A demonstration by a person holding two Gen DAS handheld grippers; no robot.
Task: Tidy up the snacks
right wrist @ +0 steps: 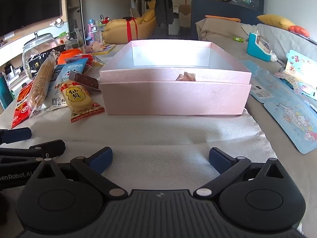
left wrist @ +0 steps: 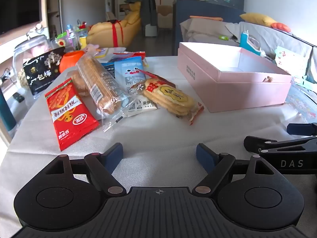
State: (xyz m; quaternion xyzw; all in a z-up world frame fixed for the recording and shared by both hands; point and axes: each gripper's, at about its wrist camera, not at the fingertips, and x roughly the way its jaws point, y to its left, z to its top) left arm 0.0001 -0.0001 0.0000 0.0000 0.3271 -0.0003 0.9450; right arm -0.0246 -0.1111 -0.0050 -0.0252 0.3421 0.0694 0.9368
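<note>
— Tools are hovering low over the worktop [right wrist: 158, 138]: the left tool [left wrist: 159, 153] and the right tool [right wrist: 160, 158] are both gaping wide, gripping nothing.

— How far along is the sorting looking?

— Barely begun, by appearances. Snacks are lying loose in a heap ahead of the left tool: a red packet [left wrist: 69, 113], a clear sleeve of biscuits [left wrist: 99, 83], a rice cracker pack [left wrist: 172, 97], a blue pouch [left wrist: 129, 73].

— And the pink box [right wrist: 174, 97]?

— It is sitting open beside the pile, directly ahead of the right tool, holding seemingly one small item near its front wall. Nearly everything is waiting to go in.
</note>
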